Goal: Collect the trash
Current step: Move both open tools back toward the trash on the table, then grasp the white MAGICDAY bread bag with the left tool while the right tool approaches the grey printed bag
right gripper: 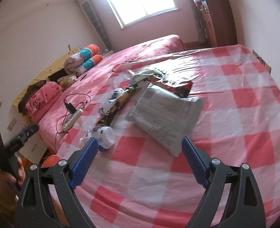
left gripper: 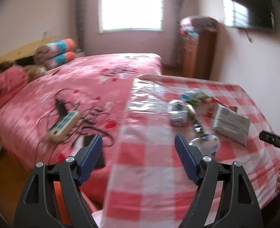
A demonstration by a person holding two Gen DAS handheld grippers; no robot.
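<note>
We hold two black grippers with blue ribbed pads over a table covered in a glossy red-and-white checked cloth (right gripper: 234, 98). The left gripper (left gripper: 138, 157) hangs above the table's near left edge, its jaws spread wide with nothing between them. The right gripper (right gripper: 140, 161) hovers over the near edge too, jaws equally wide and empty.

The trash lies in a loose cluster toward the middle of the table, leaning to its left side. Closest to us is a small white plastic bottle (right gripper: 105, 134) with blue print, lying on its side just beyond the right gripper's left pad. Beside it, to the right, sits a grey plastic mailer bag (right gripper: 162, 114), puffy and crumpled, with faint printed lines across its face. Past the bottle, a long dark and gold wrapper (right gripper: 117, 104) stretches away from us, with a crushed white and blue carton (right gripper: 115, 95) next to it. Behind the mailer lie a dark red snack packet (right gripper: 181, 89) and a silvery green foil wrapper (right gripper: 147, 74), both wrinkled.

Beyond the table's left edge spreads a bed with a pink flowered cover (right gripper: 151, 45). On it rest a remote control (right gripper: 72, 118) and a tangle of black cable (right gripper: 73, 98). Farther back, rolled blankets (right gripper: 83, 58) lie by the headboard, a tall wooden cabinet (right gripper: 215, 19) stands against the wall, and a bright window (right gripper: 138, 0) fills the far wall.
</note>
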